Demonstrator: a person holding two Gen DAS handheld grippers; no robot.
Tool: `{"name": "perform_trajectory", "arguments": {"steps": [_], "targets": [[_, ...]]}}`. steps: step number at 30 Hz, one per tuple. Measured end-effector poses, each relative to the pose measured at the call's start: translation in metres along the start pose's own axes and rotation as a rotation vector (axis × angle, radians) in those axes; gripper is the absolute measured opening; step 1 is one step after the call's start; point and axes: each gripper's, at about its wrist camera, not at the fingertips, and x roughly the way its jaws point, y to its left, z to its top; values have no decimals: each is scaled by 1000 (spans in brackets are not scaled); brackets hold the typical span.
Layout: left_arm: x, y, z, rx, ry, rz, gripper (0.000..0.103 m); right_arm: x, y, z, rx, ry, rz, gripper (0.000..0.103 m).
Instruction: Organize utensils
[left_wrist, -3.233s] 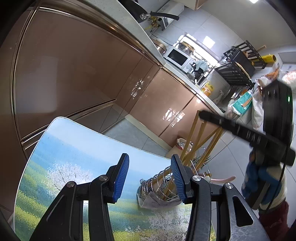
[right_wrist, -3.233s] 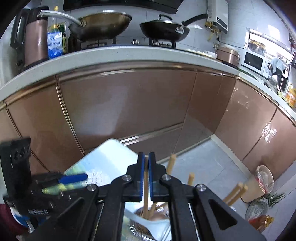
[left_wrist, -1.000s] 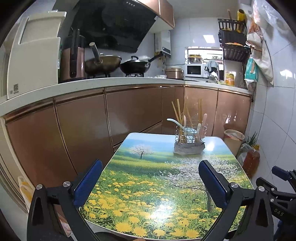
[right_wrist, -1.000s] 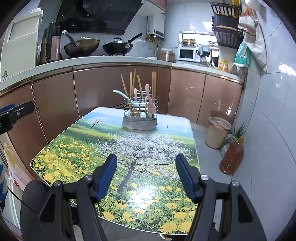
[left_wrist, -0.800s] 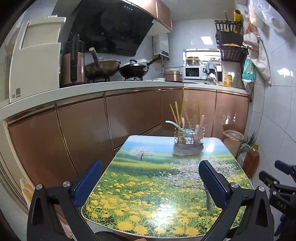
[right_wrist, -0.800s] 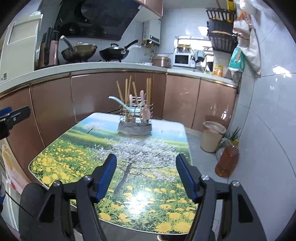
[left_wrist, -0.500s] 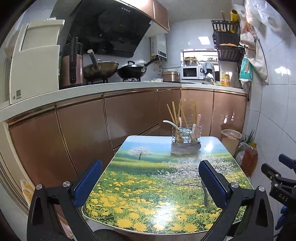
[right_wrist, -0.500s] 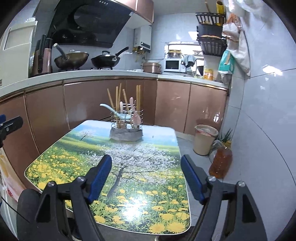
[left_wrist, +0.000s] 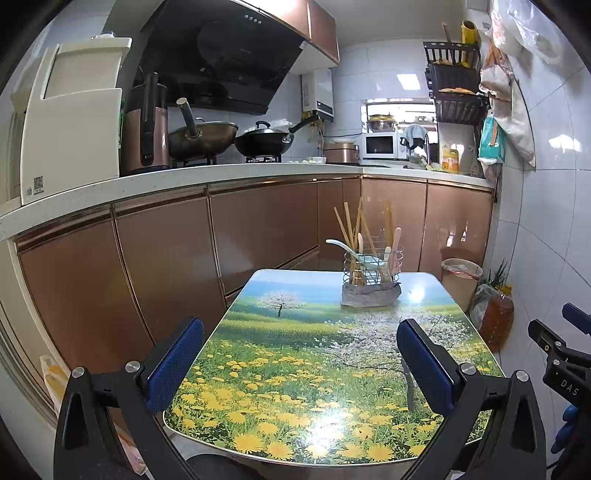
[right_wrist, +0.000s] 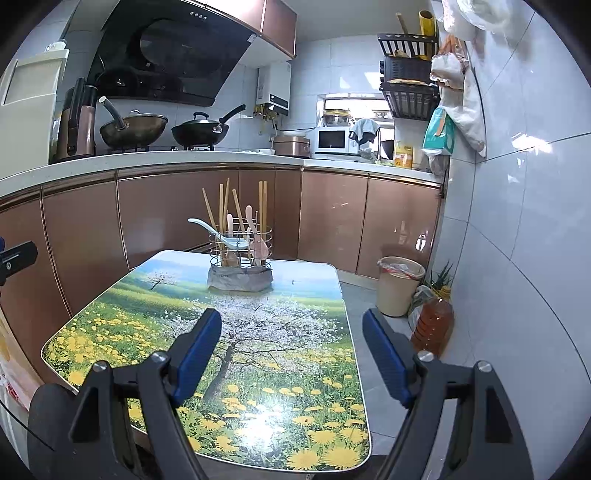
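Note:
A wire utensil holder (left_wrist: 371, 268) stands on a grey cloth at the far end of the flower-print table (left_wrist: 295, 354). It holds several wooden chopsticks, a white ladle spoon and pink spoons. It also shows in the right wrist view (right_wrist: 241, 251). My left gripper (left_wrist: 299, 362) is wide open and empty above the table's near edge. My right gripper (right_wrist: 291, 354) is wide open and empty over the near right part of the table (right_wrist: 258, 369). The right gripper also shows at the right edge of the left wrist view (left_wrist: 565, 354).
Copper-coloured kitchen cabinets (left_wrist: 258, 229) run behind and left of the table. Woks (left_wrist: 207, 136) sit on the counter. A beige bin (right_wrist: 399, 284) and an oil bottle (right_wrist: 432, 325) stand on the floor by the white tiled wall on the right.
Both grippers have pulled back from the holder and risen slightly. The right gripper let go of the chopstick, now in the holder, and both jaws opened wide.

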Motion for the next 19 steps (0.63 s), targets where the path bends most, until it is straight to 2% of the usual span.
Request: {"name": "perform_trajectory", "arguments": {"steps": [19], "targets": [[-1, 2, 0, -14, 7, 0, 103, 0, 1, 0, -6, -6, 1, 78]]}}
